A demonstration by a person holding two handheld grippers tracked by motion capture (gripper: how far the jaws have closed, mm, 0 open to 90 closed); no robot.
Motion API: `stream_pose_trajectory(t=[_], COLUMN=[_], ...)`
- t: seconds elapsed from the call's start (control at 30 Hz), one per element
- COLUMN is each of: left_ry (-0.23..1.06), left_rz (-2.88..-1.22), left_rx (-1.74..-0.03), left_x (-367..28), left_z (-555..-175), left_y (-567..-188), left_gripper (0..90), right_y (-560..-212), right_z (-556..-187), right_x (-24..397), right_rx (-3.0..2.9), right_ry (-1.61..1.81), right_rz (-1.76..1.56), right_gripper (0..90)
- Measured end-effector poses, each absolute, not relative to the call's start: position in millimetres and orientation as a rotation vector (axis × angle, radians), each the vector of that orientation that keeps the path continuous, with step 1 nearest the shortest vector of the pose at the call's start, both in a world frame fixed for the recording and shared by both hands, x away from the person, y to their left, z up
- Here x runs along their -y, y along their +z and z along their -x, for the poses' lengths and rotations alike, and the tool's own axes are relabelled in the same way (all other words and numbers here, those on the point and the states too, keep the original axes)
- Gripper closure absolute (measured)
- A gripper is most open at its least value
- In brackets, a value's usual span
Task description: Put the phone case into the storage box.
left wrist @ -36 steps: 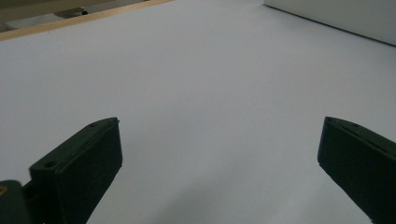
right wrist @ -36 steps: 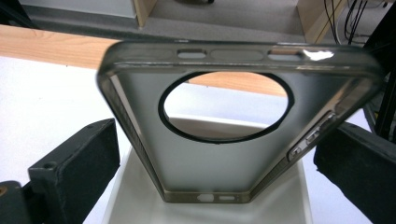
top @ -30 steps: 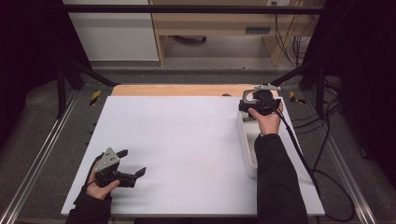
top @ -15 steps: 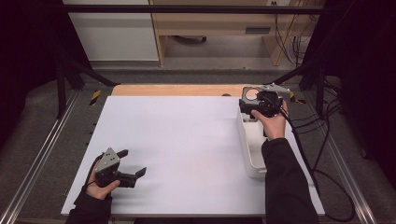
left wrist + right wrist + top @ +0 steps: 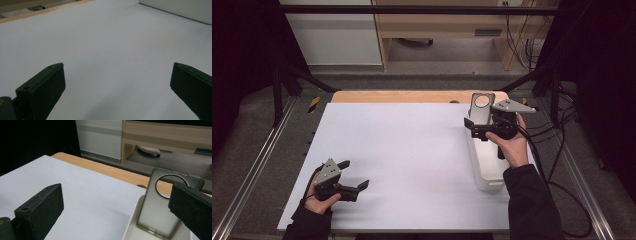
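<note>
Spread wide, the right gripper [image 5: 476, 127] hovers beside the phone case [image 5: 163, 207] propped, apparently loosely, in the white tray [image 5: 484, 172]; a nudge could topple it. Left gripper [image 5: 354, 175] rests equally spread.

1 phone case [image 5: 482, 108], 1 white tray [image 5: 486, 172], 2 grippers.

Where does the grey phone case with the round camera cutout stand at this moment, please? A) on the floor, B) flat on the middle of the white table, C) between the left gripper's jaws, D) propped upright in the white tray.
D: the phone case leans upright with its lower end inside the white tray, just ahead of the open right gripper.
</note>
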State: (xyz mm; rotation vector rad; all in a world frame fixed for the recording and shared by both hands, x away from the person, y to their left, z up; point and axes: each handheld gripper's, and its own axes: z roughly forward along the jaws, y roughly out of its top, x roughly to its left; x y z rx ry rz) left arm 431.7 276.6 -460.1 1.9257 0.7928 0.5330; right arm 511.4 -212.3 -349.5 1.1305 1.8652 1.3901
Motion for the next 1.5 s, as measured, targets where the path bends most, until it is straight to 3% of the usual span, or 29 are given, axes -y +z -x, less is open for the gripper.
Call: stream_pose_trajectory(t=[0.5, 1.5], left_ry=[0.529, 0.526], left_rz=[-1.926, -1.901], left_rx=[-0.779, -0.738], left_x=[-275.2, -273.3], left_z=[-430.8, -427.4], left_y=[-459.5, -454.4], left_gripper=[0.0, 0.0], right_y=[-358.7, -439.8], right_z=[-461.3, -421.0], right_x=[223.7, 281.4], right_rx=[-1.937, -1.962], right_ry=[1.518, 1.537], right_rz=[-0.929, -0.917], right_gripper=[0.3, 0.3])
